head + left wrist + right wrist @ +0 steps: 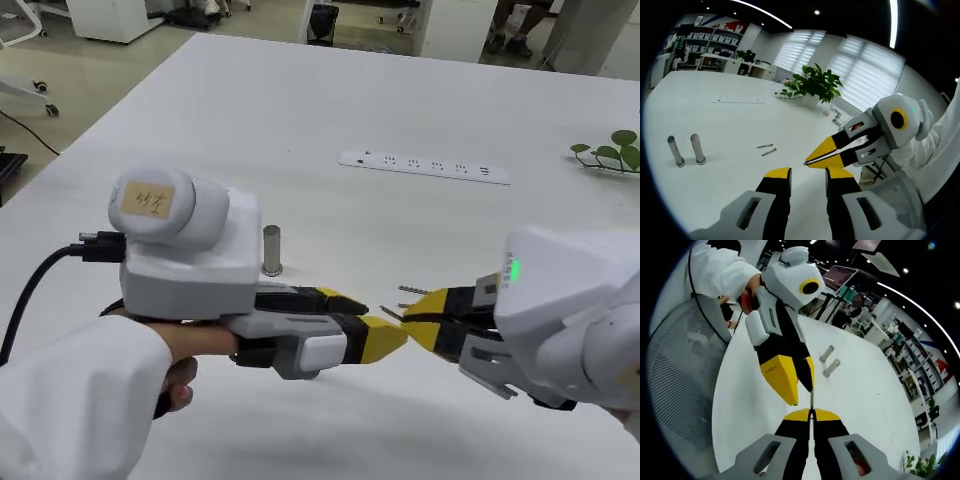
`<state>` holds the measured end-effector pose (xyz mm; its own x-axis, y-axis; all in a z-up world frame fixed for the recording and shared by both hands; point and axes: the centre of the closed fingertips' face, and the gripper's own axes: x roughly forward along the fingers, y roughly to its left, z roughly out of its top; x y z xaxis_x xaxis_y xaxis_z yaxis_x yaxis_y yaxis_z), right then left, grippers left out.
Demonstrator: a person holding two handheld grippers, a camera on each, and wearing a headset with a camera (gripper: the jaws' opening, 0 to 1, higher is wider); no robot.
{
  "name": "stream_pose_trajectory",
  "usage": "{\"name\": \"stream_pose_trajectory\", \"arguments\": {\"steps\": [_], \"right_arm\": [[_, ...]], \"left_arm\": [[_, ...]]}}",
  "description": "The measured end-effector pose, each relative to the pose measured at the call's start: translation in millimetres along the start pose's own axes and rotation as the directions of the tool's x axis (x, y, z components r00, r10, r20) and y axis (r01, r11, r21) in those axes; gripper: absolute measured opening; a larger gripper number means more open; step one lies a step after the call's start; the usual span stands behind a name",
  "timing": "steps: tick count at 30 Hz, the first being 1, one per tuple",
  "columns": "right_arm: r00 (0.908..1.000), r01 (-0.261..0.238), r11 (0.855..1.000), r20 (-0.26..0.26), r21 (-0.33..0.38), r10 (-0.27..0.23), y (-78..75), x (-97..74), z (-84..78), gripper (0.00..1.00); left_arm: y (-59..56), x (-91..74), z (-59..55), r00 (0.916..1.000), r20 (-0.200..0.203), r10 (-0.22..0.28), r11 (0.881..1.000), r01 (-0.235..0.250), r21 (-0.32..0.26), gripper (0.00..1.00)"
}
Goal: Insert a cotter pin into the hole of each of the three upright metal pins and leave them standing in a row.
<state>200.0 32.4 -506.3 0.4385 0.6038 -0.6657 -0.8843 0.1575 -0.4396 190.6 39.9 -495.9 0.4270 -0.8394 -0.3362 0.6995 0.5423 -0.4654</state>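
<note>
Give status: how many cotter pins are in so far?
Done: none, it seems. Two thin metal cotter pins lie loose on the white table, and the two upright grey metal pins look bare. In hand: the right gripper has its jaws shut on a third cotter pin, with the left gripper open beside it. Left: all insertions.

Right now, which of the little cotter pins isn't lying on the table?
The cotter pin pinched in the right gripper. It is held up in the air, while the other two lie flat on the white table.
</note>
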Motion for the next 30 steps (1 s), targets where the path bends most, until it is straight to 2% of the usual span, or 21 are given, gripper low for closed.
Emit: {"name": "stream_pose_trajectory", "arguments": {"steps": [18, 25, 30], "right_arm": [[0.9997, -0.02, 0.999, -0.012, -0.04, 0.019, 9.8, 1.2, 4.2, 0.0], [0.9996, -0.025, 0.998, -0.015, -0.061, 0.024, 12.3, 0.5, 5.8, 0.0], [0.9991, -0.038, 0.997, -0.022, -0.064, 0.037, 15.5, 2.9, 2.6, 0.0]], "left_arm": [[-1.7, 2.5, -3.3, 0.9998, -0.007, -0.017, 1.0, 0.017, -0.026, 0.13], [-3.8, 1.8, -5.3, 0.9994, -0.012, -0.032, 0.998, 0.031, -0.053, 0.05], [-2.9, 2.2, -7.6, 0.9992, -0.016, -0.036, 0.997, 0.035, -0.07, 0.04]]}}
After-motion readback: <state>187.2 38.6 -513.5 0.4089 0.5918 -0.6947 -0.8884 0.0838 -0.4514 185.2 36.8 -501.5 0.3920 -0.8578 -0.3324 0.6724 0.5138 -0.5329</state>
